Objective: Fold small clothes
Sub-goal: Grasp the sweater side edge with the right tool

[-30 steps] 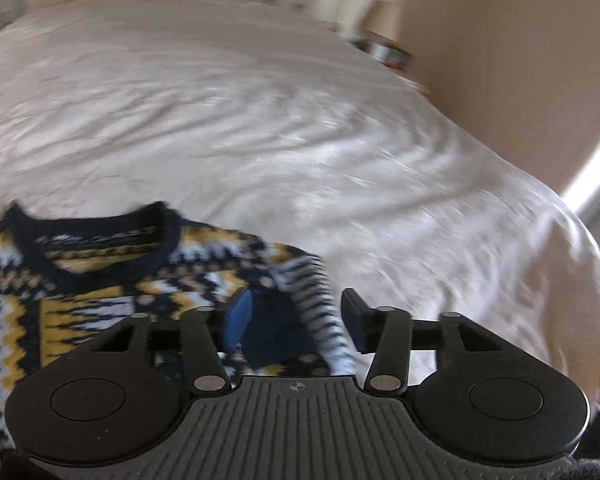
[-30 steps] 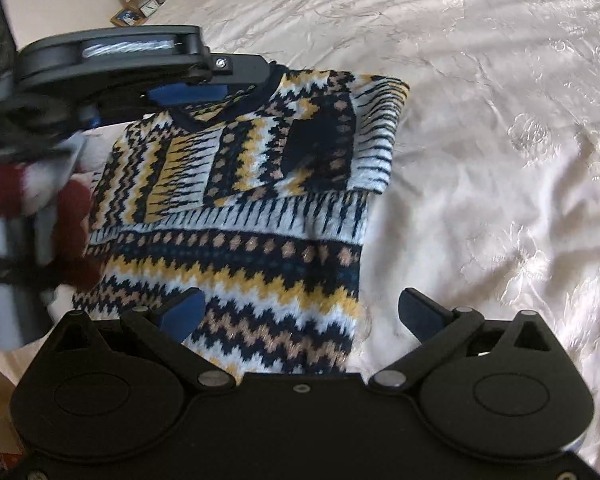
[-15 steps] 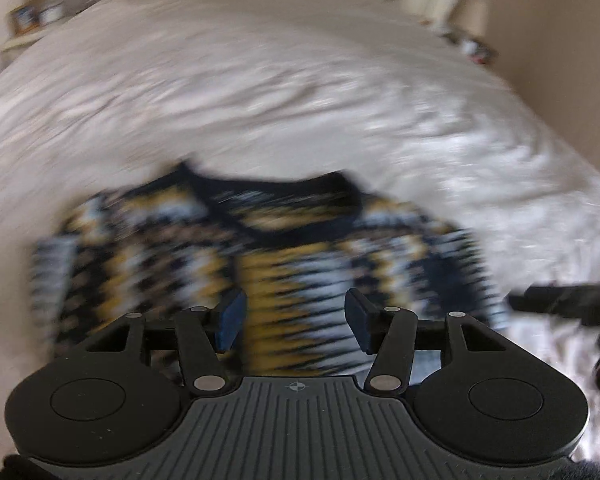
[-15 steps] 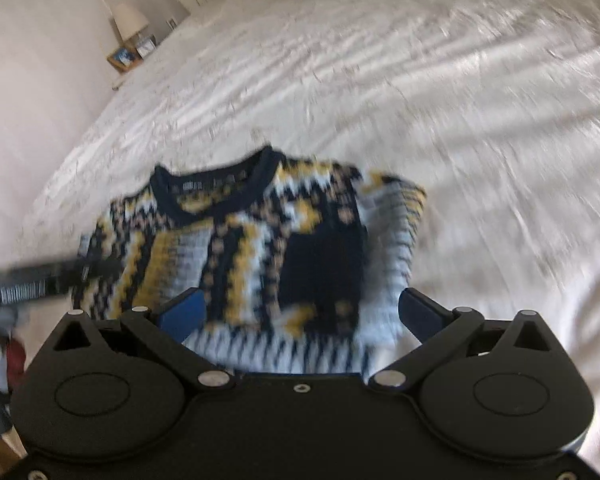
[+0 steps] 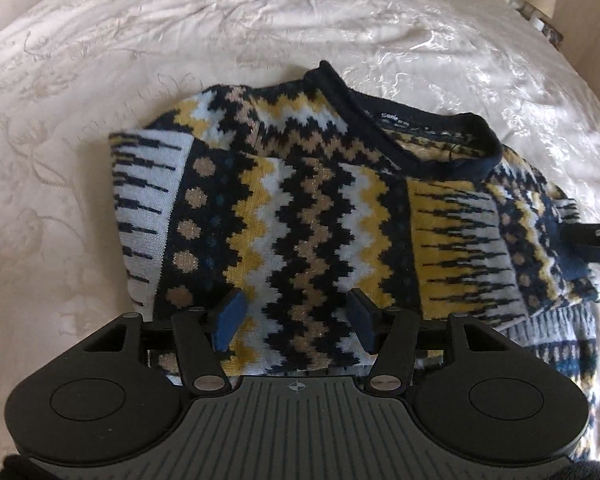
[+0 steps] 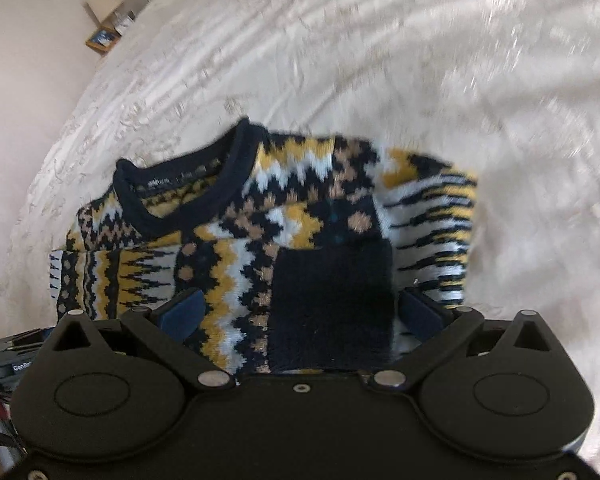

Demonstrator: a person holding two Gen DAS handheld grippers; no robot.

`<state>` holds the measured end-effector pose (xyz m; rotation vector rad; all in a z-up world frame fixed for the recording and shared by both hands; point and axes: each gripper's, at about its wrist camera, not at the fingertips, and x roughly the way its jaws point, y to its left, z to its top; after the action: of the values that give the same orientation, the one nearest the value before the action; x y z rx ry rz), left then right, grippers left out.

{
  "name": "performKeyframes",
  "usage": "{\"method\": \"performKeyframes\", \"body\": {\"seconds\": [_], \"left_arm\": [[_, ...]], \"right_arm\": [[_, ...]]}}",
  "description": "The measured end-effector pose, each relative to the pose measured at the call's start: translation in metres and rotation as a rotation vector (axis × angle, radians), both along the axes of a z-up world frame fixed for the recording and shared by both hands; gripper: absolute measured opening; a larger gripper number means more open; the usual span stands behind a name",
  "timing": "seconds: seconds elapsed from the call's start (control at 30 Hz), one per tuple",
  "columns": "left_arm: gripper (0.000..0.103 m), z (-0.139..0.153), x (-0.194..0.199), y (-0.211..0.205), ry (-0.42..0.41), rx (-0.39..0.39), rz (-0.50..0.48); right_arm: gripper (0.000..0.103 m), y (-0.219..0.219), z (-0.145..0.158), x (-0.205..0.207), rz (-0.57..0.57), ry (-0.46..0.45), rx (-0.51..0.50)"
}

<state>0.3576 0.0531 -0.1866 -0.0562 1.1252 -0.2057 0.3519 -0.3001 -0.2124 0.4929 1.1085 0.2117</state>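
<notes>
Both grippers, left (image 5: 296, 322) and right (image 6: 300, 312), have swung down over the sleeve-folded sweater (image 5: 320, 216) on the bed (image 5: 220, 20), fingers spread and empty, the left's just widened, poised for the next fold.

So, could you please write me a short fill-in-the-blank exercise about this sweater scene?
1. The patterned sweater lies on a white ____.
2. The sweater's neckband is coloured ____.
3. The left gripper has its jaws ____, with nothing clamped between them.
4. In the right wrist view, a lamp stands in the upper ____ corner.

Missing words: bed; navy; open; left
</notes>
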Motion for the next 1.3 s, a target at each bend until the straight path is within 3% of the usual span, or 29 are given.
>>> {"method": "performKeyframes", "body": {"seconds": [0.23, 0.27, 0.33, 0.37, 0.43, 0.47, 0.5, 0.7, 0.8, 0.93, 1.03, 1.2, 1.3], "left_arm": [[0.058, -0.003, 0.001, 0.003, -0.006, -0.03, 0.012], [0.058, -0.003, 0.0, 0.003, -0.009, -0.031, 0.011], [0.058, -0.001, -0.001, 0.003, -0.015, -0.03, 0.013], [0.058, 0.001, -0.002, 0.002, -0.019, -0.028, 0.015], [0.058, 0.004, -0.005, 0.002, -0.032, -0.026, 0.018], [0.058, 0.006, -0.008, 0.002, -0.041, -0.025, 0.018], [0.058, 0.009, -0.01, 0.001, -0.05, -0.025, 0.019], [0.058, 0.025, -0.025, 0.004, -0.102, -0.031, 0.027], [0.058, 0.038, -0.032, 0.005, -0.144, -0.027, 0.01], [0.058, 0.045, -0.032, 0.006, -0.157, -0.034, -0.003], [0.058, 0.043, -0.023, 0.003, -0.153, -0.026, -0.017], [0.058, 0.041, -0.003, -0.008, -0.165, -0.004, -0.044], [0.058, 0.03, 0.008, -0.011, -0.146, 0.07, -0.069]], "right_arm": [[0.101, 0.009, -0.005, 0.012, -0.02, 0.059, -0.057], [0.097, 0.011, -0.004, 0.013, -0.019, 0.064, -0.077], [0.079, 0.02, 0.001, 0.014, -0.009, 0.064, -0.15], [0.064, 0.024, 0.004, 0.015, 0.003, 0.052, -0.188], [0.05, 0.028, 0.009, 0.014, 0.038, 0.053, -0.222], [0.03, 0.027, 0.013, 0.013, 0.048, 0.051, -0.219], [0.021, 0.026, 0.019, 0.012, 0.054, 0.042, -0.2], [0.017, 0.027, 0.075, -0.008, 0.104, -0.119, -0.111], [0.017, 0.024, 0.101, -0.021, 0.07, -0.206, -0.131], [0.017, -0.001, 0.075, -0.022, -0.045, -0.092, -0.214], [0.018, -0.006, 0.042, -0.017, -0.044, 0.009, -0.26], [0.02, -0.005, 0.033, -0.016, -0.046, -0.002, -0.208], [0.022, -0.004, 0.032, -0.014, -0.038, -0.01, -0.206]]}}
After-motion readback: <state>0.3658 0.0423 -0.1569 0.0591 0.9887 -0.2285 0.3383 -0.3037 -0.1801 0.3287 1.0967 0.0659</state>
